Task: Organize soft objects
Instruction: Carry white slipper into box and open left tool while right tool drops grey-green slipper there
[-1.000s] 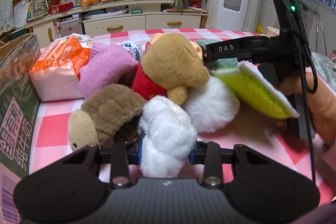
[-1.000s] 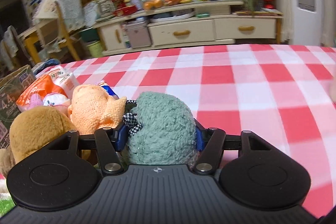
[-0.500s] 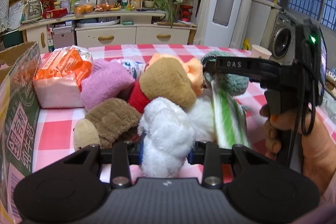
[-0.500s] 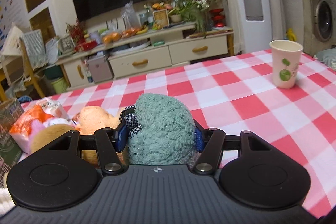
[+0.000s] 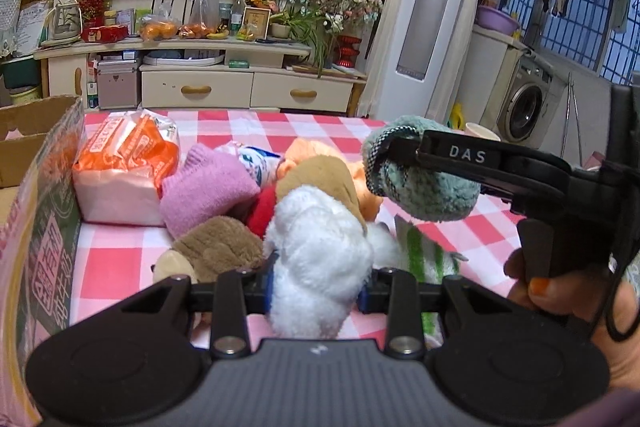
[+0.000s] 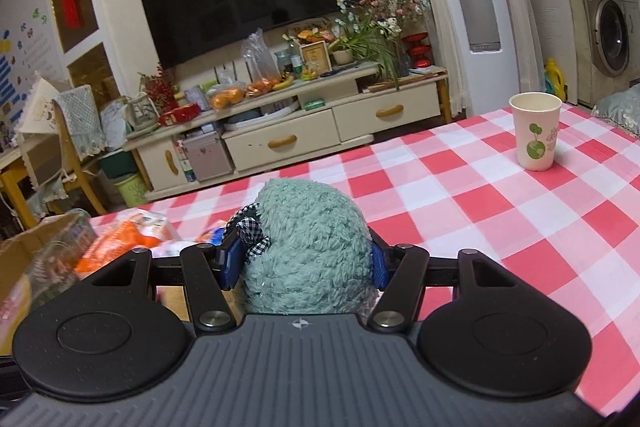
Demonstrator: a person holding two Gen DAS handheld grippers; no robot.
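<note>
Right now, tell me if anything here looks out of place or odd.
One thing: a paper cup stands upright and alone on the checked table, the one hard item, well apart from the heap of soft toys. Nothing is spilled or damaged.

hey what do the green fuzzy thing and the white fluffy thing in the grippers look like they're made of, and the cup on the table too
Green fuzzy thing: looks like short, nubby plush fabric, matte, with a checked cloth bow at its side. White fluffy thing: longer-pile plush or faux fur, shaggy and soft-edged. Cup: probably paper, going by its thin rolled rim and flat printed green design.
</note>
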